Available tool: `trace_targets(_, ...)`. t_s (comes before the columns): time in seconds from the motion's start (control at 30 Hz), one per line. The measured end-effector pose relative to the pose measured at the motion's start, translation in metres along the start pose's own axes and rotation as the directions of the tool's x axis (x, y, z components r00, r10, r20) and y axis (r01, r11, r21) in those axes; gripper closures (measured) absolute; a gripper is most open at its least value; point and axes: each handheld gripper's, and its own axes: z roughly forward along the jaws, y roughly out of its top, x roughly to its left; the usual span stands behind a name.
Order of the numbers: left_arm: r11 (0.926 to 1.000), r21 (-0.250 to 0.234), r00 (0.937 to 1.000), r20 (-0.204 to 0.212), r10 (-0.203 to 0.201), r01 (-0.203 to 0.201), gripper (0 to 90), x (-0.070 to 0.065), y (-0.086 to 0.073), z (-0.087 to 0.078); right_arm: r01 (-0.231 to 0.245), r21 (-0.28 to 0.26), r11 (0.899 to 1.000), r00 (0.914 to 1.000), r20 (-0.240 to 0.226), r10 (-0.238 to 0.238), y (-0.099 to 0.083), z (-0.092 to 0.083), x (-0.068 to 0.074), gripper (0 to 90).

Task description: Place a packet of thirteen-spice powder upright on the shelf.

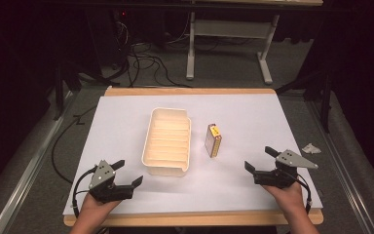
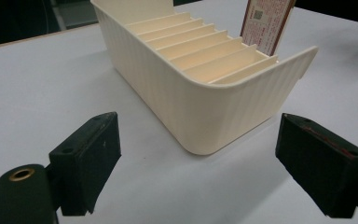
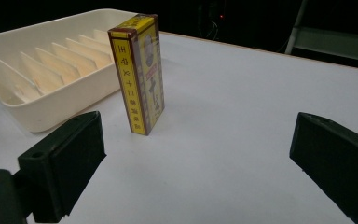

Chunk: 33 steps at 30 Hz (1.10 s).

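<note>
A cream slotted tray [image 1: 152, 131] lies lengthwise at the middle of the white table sheet, its slots bare. Just right of it a yellow and maroon box [image 1: 213, 139] stands upright on its end. My left gripper [image 1: 128, 172] rests open near the front left, a short way from the tray's near corner [image 2: 205, 112]. My right gripper [image 1: 260, 159] is open at the front right, its jaws facing the box [image 3: 141, 70] with bare table between. In the left gripper view the box [image 2: 266, 23] rises behind the tray.
The white sheet [image 1: 238, 190] covers a wooden table with its front edge [image 1: 190, 218] close to the hands. A crumpled white scrap [image 1: 310, 148] lies off the table at the right. Cables [image 1: 146, 61] and a table frame stand on the floor behind.
</note>
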Motion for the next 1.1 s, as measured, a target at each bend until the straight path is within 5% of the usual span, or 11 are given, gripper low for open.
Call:
trace_targets(0.47,0.9999,0.001,0.9999,-0.001,-0.011,0.011,14.8,0.003,0.000,0.005,0.027,0.010,1.000,0.9995,-0.014,-0.027,0.024,0.034,0.000,3.3)
trace_targets(1.1,1.0000,0.009,0.9995,0.031,0.002,-0.002,15.1,-0.004,-0.003,-0.004,0.032,0.007,0.999,0.9979,-0.056,-0.032,0.040,0.060,0.024,3.8)
